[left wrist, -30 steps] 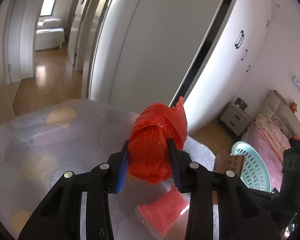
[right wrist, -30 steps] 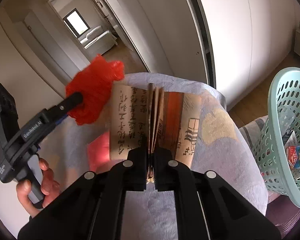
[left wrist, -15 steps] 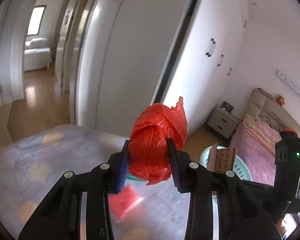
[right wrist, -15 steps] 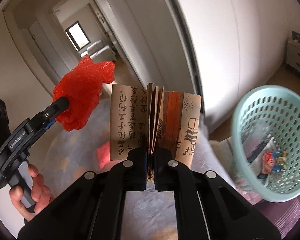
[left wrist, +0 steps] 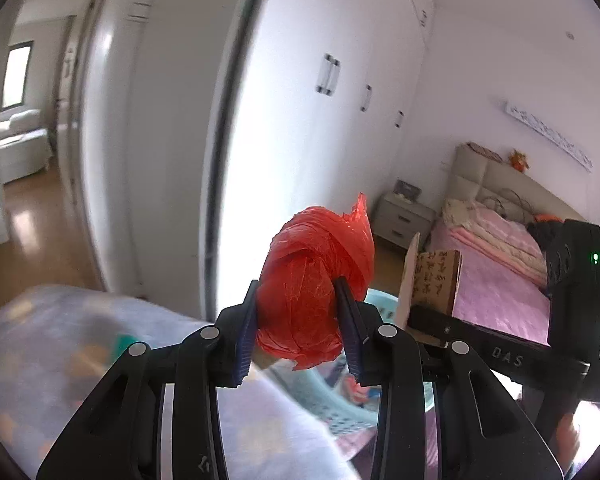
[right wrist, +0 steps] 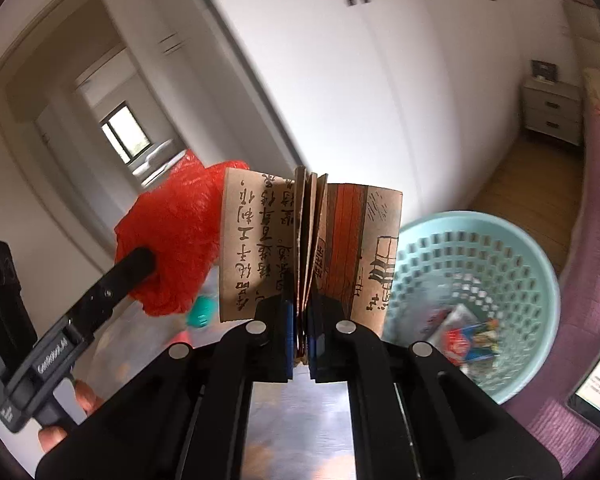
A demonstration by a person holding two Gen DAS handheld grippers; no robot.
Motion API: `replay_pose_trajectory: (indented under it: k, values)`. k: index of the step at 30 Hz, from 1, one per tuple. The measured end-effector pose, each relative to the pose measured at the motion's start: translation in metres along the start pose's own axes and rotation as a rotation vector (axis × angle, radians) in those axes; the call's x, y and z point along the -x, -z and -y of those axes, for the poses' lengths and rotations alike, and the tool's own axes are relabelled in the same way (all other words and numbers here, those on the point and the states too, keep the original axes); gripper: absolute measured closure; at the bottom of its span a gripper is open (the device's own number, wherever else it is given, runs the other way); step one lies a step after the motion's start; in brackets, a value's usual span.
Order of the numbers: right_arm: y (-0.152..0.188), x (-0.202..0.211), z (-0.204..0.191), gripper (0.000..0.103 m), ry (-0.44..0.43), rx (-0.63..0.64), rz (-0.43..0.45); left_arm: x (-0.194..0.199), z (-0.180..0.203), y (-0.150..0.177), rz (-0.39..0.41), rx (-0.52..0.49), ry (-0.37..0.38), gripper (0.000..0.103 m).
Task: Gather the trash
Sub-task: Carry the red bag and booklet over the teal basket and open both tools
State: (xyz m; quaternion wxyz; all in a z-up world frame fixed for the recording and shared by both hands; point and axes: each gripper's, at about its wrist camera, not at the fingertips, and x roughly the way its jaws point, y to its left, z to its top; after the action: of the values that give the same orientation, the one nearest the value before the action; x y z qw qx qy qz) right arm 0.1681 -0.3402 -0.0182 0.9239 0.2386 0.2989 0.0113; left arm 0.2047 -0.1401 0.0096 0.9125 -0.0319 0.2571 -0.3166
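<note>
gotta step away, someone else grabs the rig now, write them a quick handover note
Left gripper: shut on the red plastic bag.
Right gripper: shut on the folded brown paper package.
Both pieces are held in the air; the teal basket sits low to the right with some wrappers already inside.
Left to do: drop both pieces into the basket. A small teal item is on the bedspread, too blurred to identify.

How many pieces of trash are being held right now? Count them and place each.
2. The red bag sits in the left hand-held gripper; the brown carton sits in the right hand-held gripper, near the basket.
</note>
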Motion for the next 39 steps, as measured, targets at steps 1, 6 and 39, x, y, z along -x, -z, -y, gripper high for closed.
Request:
replay_pose_trajectory:
  k: [1, 6, 39]
  values:
    - [-0.002, 0.002, 0.012, 0.099, 0.011, -0.018, 0.005, -0.008, 0.008, 0.001, -0.011, -0.006, 0.009, 0.068]
    - [-0.010, 0.008, 0.060, 0.099, 0.073, -0.085, 0.012, -0.048, 0.036, 0.005, -0.079, -0.017, 0.047, 0.068]
    - [-0.002, -0.036, 0.127, 0.072, 0.183, -0.200, -0.122, -0.084, 0.026, 0.022, -0.147, 0.026, -0.045, 0.034]
